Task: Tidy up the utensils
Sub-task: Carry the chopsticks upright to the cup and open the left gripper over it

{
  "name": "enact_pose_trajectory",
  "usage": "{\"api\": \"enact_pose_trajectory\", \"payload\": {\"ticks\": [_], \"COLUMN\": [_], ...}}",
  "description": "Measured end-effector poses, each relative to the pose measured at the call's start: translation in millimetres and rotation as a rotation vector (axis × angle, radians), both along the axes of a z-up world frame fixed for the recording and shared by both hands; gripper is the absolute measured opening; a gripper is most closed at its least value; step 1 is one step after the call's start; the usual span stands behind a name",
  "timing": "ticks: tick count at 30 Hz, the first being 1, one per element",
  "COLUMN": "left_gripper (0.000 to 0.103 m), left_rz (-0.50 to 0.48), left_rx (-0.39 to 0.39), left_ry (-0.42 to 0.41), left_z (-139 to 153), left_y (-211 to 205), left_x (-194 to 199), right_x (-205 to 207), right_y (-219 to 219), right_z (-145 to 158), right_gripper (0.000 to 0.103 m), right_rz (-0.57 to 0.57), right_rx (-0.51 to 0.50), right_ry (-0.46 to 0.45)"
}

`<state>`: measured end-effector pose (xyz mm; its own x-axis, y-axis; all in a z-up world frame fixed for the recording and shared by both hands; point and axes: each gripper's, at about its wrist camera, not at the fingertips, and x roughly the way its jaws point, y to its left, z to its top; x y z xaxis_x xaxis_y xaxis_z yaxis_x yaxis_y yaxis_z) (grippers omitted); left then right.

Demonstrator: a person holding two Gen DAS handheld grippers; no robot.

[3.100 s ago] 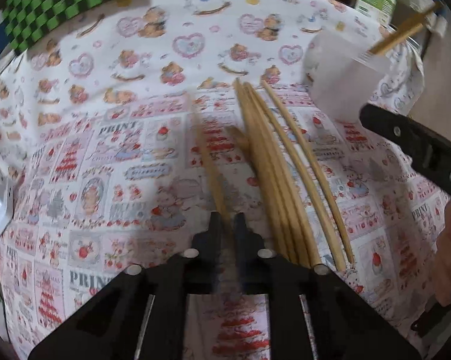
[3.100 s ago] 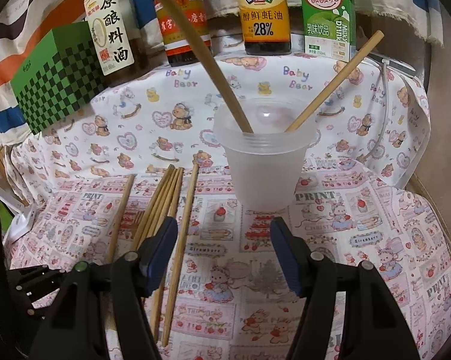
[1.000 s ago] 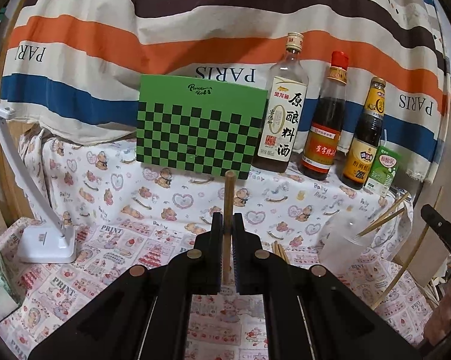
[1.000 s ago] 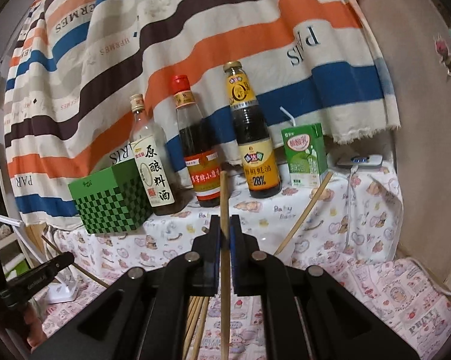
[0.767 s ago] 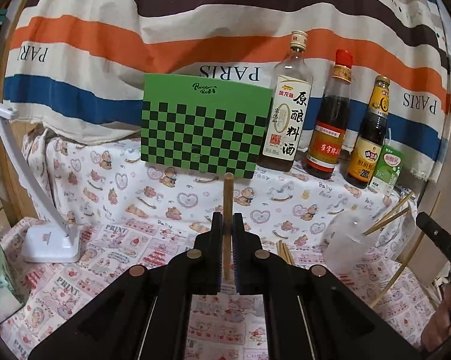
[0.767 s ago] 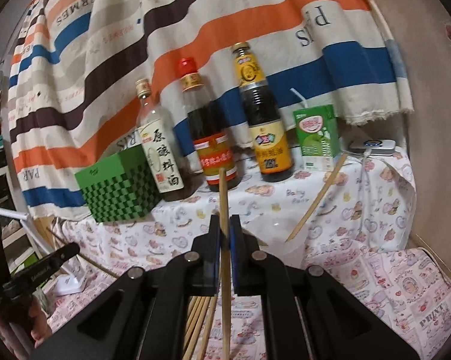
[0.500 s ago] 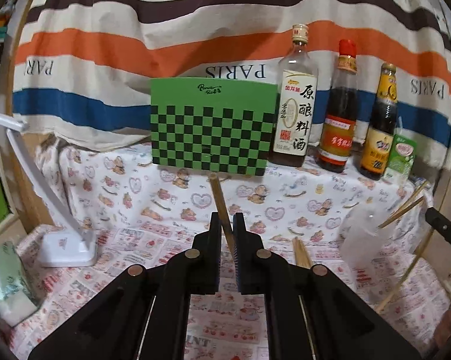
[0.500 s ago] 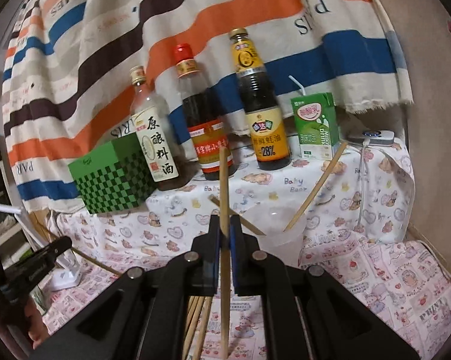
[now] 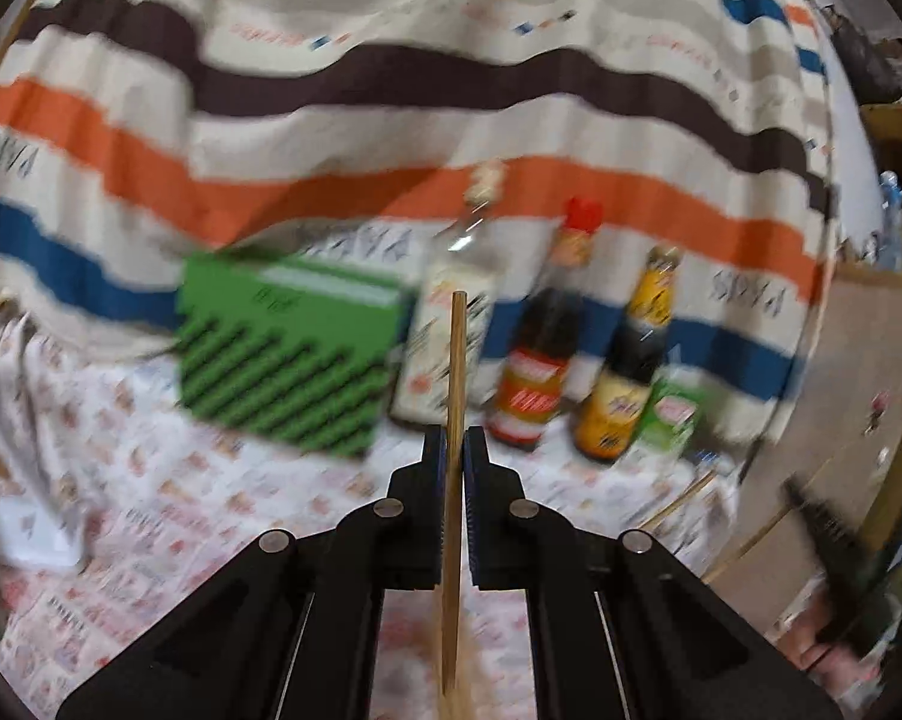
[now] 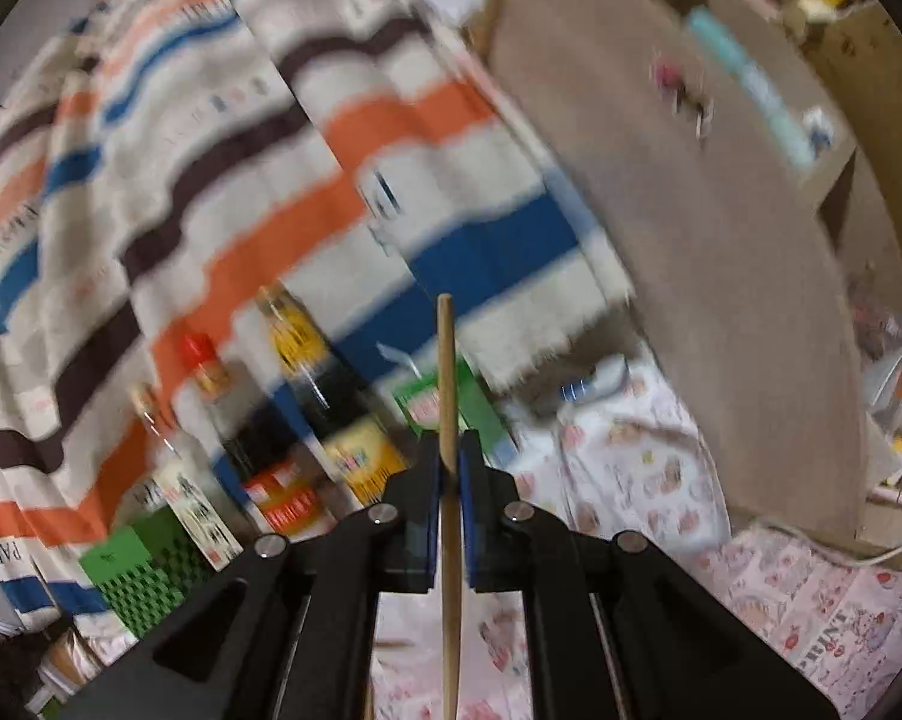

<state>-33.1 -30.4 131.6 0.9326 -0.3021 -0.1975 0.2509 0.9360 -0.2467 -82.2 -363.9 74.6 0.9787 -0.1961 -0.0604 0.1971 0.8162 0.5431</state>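
Two wooden chopsticks are held upright, one in each gripper. The left gripper (image 9: pixel 454 441) is clamped on a chopstick (image 9: pixel 454 396), whose top is seen against the clear bottle (image 9: pixel 451 324) beside a green checkered box (image 9: pixel 289 354). The right gripper (image 10: pixel 449 447) is likewise closed on a second chopstick (image 10: pixel 448 384), in front of a green drink carton (image 10: pixel 481 402). Both views are blurred; more chopsticks (image 9: pixel 679 501) are perhaps seen at the right of the patterned tablecloth (image 9: pixel 169 516).
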Motion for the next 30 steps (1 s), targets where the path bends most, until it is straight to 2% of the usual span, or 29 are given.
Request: {"api": "enact_pose_trajectory", "payload": {"ticks": [6,11,14,19,25,30], "left_gripper": [0.005,0.005,0.005,0.005,0.005,0.005], "left_rz": [-0.093,-0.127,-0.132,-0.139,-0.136,-0.202], "left_rx": [-0.036,-0.097,-0.098,-0.084,-0.045,-0.024], "left_ry": [-0.117,-0.151,-0.137,-0.074,0.058,0.136], "left_z": [51,63,54,19,-26,-46], "left_y": [-48,-66,-82,-104,-112,-117], "left_x": [13,44,65,90,116,120], "right_x": [15,21,21,22,27,29], "right_y": [-15,-16,-11,-5,-7,-5], "right_z": [-11,-16,-16,-15,-19,-20], "right_gripper": [0.005,0.005,0.005,0.005,0.005,0.005], "right_rz": [-0.029,-0.007,0.012,0.022,0.062,0.077], "right_rx": [0.017,0.032,0.017,-0.008,0.031,0.031], "right_ry": [0.062,0.090,0.094,0.093,0.116,0.122]}}
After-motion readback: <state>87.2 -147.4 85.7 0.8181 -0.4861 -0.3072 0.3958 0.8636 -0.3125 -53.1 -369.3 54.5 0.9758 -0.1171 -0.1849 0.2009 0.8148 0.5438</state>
